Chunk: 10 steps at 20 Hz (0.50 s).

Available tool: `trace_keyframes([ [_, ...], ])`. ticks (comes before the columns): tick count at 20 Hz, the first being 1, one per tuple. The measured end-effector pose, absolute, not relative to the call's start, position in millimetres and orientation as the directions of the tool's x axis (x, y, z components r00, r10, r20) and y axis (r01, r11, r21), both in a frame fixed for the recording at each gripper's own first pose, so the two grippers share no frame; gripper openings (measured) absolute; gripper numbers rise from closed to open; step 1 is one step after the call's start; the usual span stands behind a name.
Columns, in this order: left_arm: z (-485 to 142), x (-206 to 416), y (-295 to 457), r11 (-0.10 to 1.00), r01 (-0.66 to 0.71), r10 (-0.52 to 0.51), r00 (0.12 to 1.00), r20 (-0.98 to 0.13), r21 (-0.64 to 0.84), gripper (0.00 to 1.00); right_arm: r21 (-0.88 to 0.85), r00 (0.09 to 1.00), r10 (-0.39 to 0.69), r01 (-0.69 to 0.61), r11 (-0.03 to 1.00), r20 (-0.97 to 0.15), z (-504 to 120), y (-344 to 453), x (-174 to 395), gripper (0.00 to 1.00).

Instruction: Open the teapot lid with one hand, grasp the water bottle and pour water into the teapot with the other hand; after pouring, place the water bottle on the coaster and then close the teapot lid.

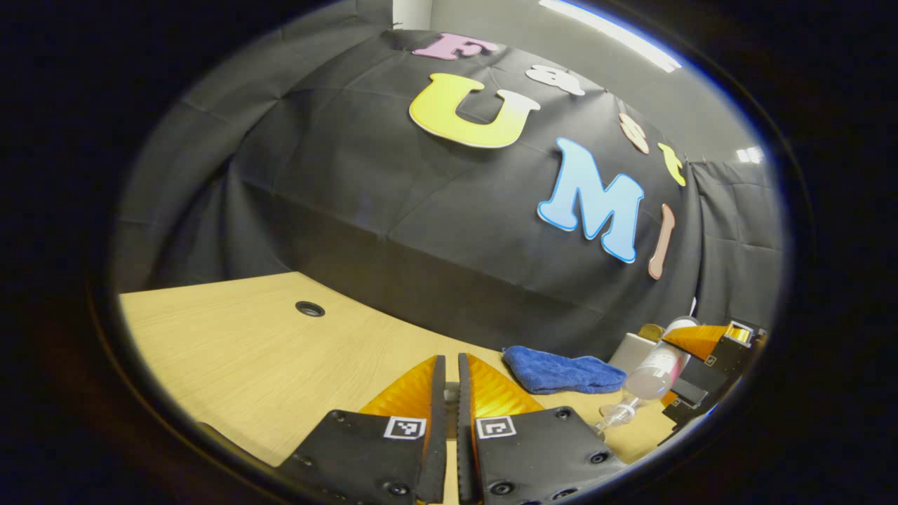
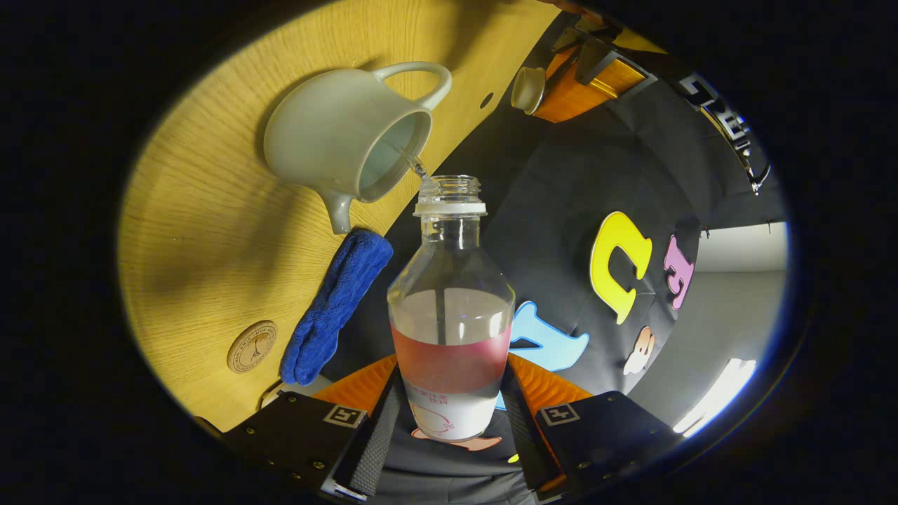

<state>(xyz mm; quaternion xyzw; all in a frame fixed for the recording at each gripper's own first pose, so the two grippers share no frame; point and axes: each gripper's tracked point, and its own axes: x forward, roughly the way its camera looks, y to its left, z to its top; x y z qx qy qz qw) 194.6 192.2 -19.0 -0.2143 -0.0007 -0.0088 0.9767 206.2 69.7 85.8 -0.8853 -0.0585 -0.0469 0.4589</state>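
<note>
Wooden table (image 2: pixel 210 231) with blue cloth (image 2: pixel 335 308) beside teapot (image 2: pixel 344 133); right fingers (image 2: pixel 382 421) clamped on bottle (image 2: pixel 449 308), left fingers (image 1: pixel 438 400) clenched

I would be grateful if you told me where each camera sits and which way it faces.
Left gripper view: rides on the left tongs, facing along the table toward the booth wall; its own two fingers show, nearly closed. Far right are the right tongs tilting the water bottle.
Right gripper view: rides on the right tongs, rolled sideways, facing along the bottle to the open teapot; its fingers grip the bottle. At top, the left tongs hold the lid.
Shared: the bottle, blue cloth, table.
</note>
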Motion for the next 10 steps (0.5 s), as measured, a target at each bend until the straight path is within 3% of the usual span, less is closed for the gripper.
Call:
trace_keyframes([
  [10, -21.3, 196.9, 188.7, 0.912, 0.018, -0.022, 1.0, -0.005, -0.411, 0.14, -0.774, 0.981, 0.109, 0.195, -0.602, 0.162, 86.7, 77.3, 207.4, 0.75],
])
